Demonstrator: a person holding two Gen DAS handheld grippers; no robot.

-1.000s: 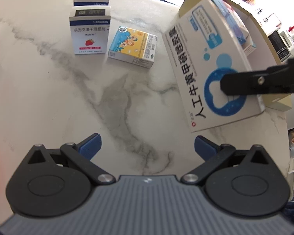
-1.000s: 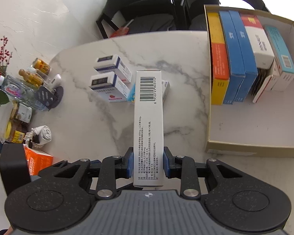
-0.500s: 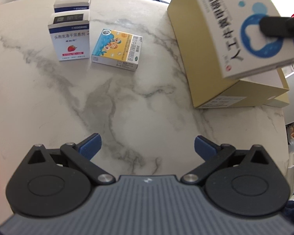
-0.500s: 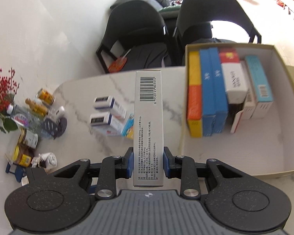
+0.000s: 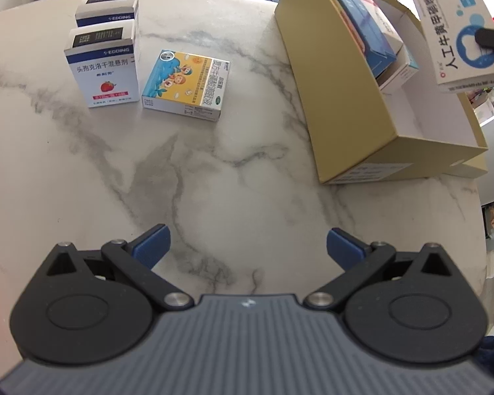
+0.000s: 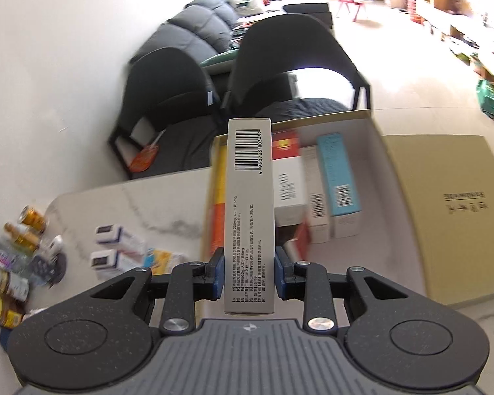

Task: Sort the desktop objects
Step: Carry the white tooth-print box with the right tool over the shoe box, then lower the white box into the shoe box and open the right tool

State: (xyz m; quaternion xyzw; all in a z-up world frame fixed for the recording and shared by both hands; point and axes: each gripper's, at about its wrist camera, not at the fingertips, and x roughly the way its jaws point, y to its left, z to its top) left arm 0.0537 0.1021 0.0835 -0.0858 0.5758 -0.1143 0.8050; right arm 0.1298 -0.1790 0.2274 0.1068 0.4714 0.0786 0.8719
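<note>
My right gripper [image 6: 247, 278] is shut on a long white-and-blue medicine box [image 6: 249, 217], held in the air above the open yellow cardboard box [image 6: 375, 151]. The same held box [image 5: 457, 29] shows in the left wrist view above the cardboard box [image 5: 355, 141], which holds several upright medicine boxes [image 6: 337, 177]. My left gripper [image 5: 247, 247] is open and empty over the marble table [image 5: 214, 171]. Two white-and-blue boxes [image 5: 103, 75] and a yellow cartoon box [image 5: 186, 85] lie on the table at the far left.
The cardboard box's lid [image 6: 451, 210] lies flat to its right. Small bottles and jars [image 6: 19, 240] crowd the table's left edge. Two black chairs [image 6: 280, 75] stand behind the table.
My right gripper has lifted the long box up and rightward, from above the table to above the cardboard box. The left gripper stays open, its view shifted slightly.
</note>
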